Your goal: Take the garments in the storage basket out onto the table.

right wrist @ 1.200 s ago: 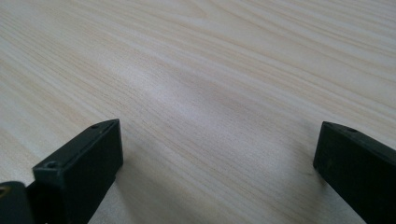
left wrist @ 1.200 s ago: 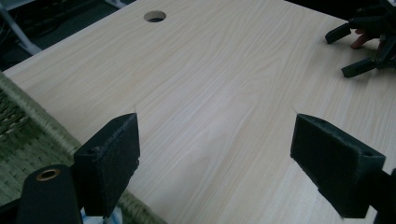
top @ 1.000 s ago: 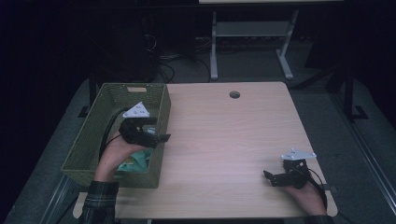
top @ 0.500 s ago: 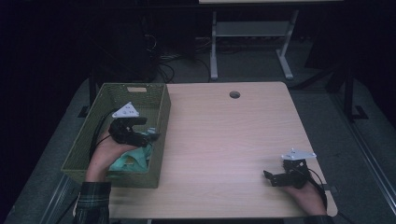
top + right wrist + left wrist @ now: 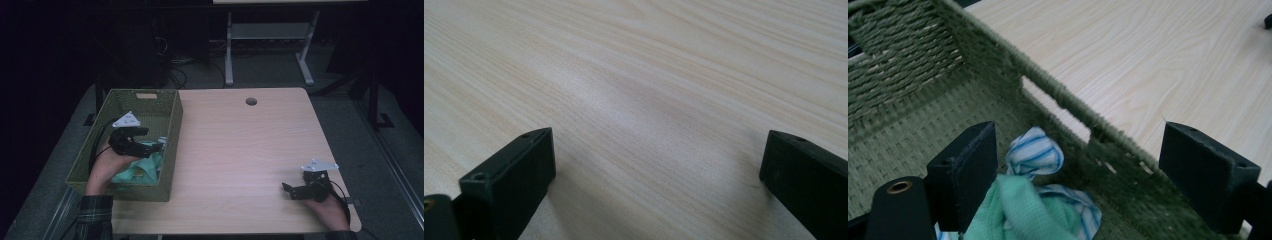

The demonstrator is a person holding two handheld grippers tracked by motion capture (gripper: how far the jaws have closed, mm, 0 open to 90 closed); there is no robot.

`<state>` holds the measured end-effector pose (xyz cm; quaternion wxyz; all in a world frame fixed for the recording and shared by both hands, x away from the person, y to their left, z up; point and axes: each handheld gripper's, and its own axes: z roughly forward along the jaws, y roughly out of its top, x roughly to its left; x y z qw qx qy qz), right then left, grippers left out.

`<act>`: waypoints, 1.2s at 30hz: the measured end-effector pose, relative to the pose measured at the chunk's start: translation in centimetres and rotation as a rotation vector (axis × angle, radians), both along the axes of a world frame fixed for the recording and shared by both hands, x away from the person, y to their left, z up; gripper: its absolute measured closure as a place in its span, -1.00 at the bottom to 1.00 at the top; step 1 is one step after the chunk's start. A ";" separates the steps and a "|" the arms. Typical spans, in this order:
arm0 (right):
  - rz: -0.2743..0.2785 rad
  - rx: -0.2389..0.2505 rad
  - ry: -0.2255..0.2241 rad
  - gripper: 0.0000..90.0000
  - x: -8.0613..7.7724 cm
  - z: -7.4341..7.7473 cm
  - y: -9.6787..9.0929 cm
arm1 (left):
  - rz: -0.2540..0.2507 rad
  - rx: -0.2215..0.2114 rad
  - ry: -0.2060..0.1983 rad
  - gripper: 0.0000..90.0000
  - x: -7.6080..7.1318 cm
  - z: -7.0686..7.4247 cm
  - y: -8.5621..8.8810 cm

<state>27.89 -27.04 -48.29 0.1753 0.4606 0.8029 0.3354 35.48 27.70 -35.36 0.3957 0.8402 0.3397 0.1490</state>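
At about 5 o'clock on the table (image 5: 235,150), nearest the person, the right gripper (image 5: 295,190) rests low near the table's front edge, held in the right hand (image 5: 327,210). Its jaws stand wide apart with nothing between them; the right gripper view looks along them over bare pale wood.

At about 9 o'clock, the left gripper (image 5: 152,146) hangs inside a green woven basket (image 5: 145,95) that stands at the table's left edge. The left hand (image 5: 105,167) comes in over the basket's near wall. These jaws too are wide open and hold nothing. In the left gripper view, a mint-green cloth (image 5: 1023,212) lies on the basket floor just by the left-hand jaw, and a blue-and-white striped cloth (image 5: 1035,155) lies touching it, bunched up between the jaws and against the basket's side wall. In the high view the green cloth (image 5: 142,167) sits in the near half of the basket, under the gripper.

Farther off, at about 12 o'clock, a round hole (image 5: 251,101) pierces the table near its far edge.
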 end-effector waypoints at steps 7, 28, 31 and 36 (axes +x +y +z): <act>0.000 0.000 0.000 -0.98 0.0 0.0 0.0 | 0.016 0.019 0.008 -0.68 0.3 -0.8 1.1; 0.001 -0.001 0.000 -0.98 0.0 0.0 0.0 | 0.046 0.072 0.083 -0.67 0.8 -3.7 2.1; 0.001 0.000 -0.001 -0.98 0.0 0.0 0.0 | 0.041 0.081 0.099 -0.67 0.8 -4.1 2.0; 0.001 -0.001 0.000 -0.98 0.0 0.0 0.0 | 0.043 0.101 0.128 -0.66 1.0 -4.7 1.9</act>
